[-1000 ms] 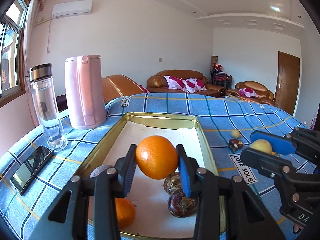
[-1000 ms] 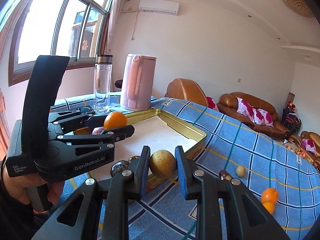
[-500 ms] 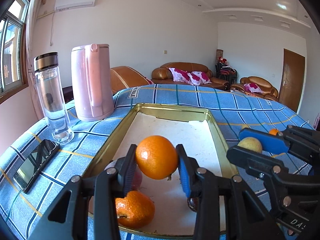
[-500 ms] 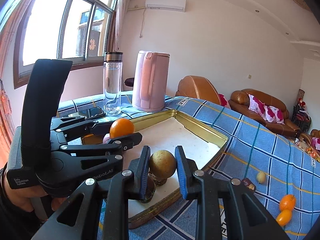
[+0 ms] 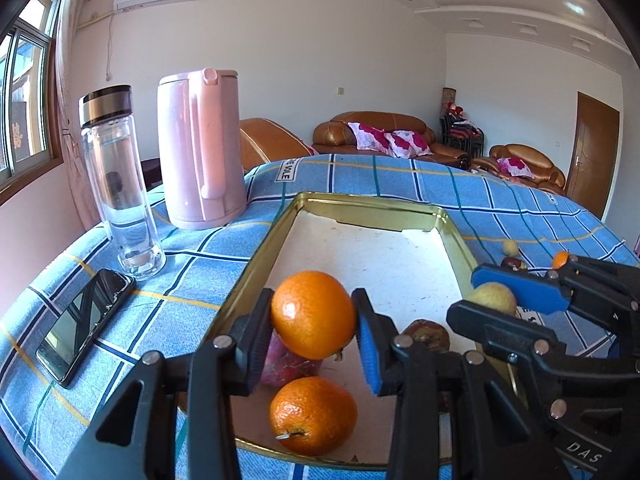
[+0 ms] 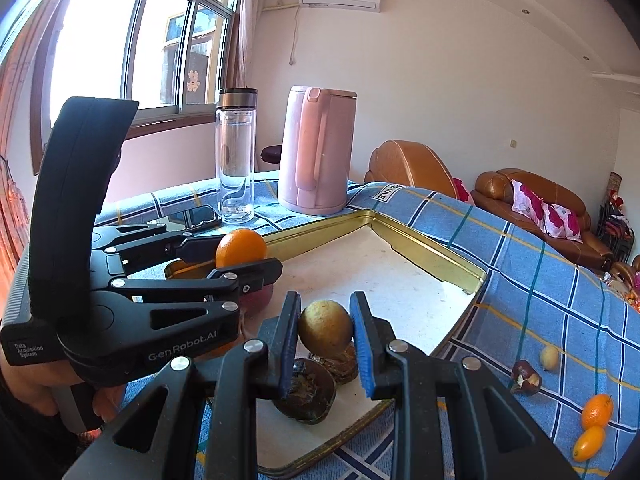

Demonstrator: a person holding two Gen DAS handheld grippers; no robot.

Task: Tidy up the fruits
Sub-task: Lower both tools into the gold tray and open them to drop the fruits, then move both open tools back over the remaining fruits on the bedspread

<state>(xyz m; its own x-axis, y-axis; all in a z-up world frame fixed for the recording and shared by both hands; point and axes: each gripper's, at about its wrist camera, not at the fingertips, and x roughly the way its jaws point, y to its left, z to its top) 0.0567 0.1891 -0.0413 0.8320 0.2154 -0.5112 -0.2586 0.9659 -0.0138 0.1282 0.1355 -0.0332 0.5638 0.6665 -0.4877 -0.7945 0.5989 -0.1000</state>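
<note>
The gold-rimmed tray [image 5: 452, 236] lies on the blue checked tabletop [image 5: 400, 172], its pale floor bare at the far end. At its near end sit a loose orange [image 5: 313, 414], a reddish fruit [image 5: 290, 362] just behind it, and two dark brown, rough-skinned fruits [image 6: 308, 394] lying against each other near the front rim.

My left claw [image 5: 314, 316] is closed on a second orange [image 5: 313, 314] — both blue pads press its sides, and it hangs above the near end of the tray, over the reddish fruit. My right claw [image 6: 325, 328] is clamped on a yellowish-brown round fruit [image 6: 325, 327], pads tight on either side, held just over the two dark fruits; I cannot tell whether it touches them. The two claws are side by side over the tray's near end.

Out on the cloth to the right of the tray lie more fruit: a dark brown one [image 6: 526, 376], a small pale yellow one [image 6: 549, 357] near it, and two small orange ones [image 6: 592, 428] touching each other further right.

Left of the tray stand a pink kettle [image 5: 200, 148] and a clear bottle [image 5: 118, 184] with a dark lid — a phone [image 5: 82, 320] lies flat in front of the bottle.
</note>
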